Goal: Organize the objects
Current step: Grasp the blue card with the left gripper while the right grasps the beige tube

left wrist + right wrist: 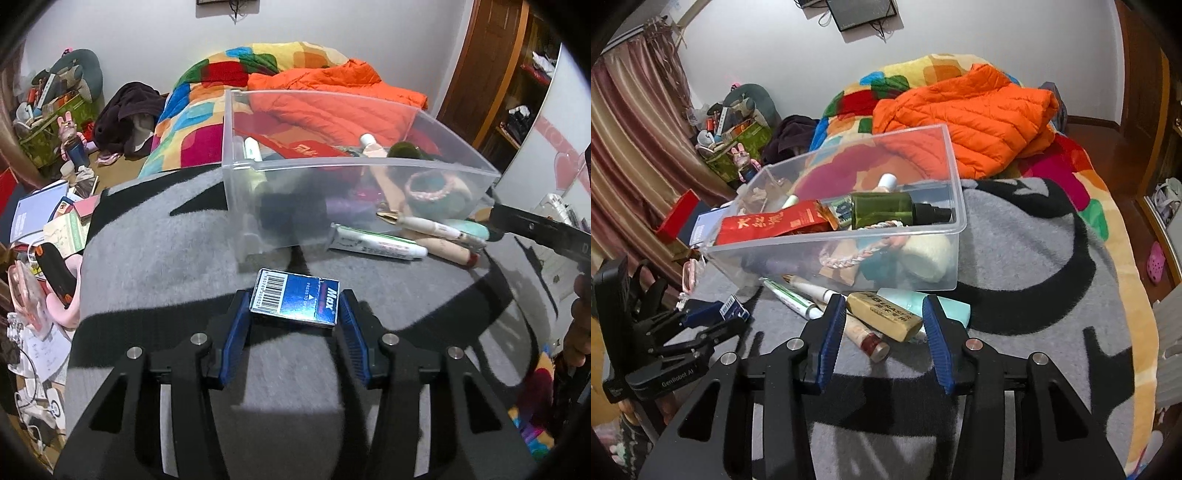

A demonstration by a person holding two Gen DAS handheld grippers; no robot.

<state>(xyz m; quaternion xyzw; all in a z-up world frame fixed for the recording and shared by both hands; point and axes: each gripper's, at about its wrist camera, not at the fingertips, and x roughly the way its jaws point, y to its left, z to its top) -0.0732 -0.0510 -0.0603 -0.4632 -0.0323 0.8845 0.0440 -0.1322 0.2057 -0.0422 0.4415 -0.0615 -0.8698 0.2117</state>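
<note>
We judge the job about half done. The clear bin [846,236] on the bed's grey blanket [1015,266] already holds a red box [768,225], a green bottle [882,210] and more. Left outside, just beside its front wall, lie the toothpaste tube [790,297], a pen [816,291], the tan eraser [882,314] and a mint case [945,306]. Our left gripper [293,314] has its jaws clenched on the blue staple box [295,297], near the bin. Our right gripper [884,321] hangs released, jaws either side of the eraser.

A grey-and-black blanket [155,258] carries a clear plastic bin [354,206], blue box [295,299], tubes [376,242] and eraser [884,315].
</note>
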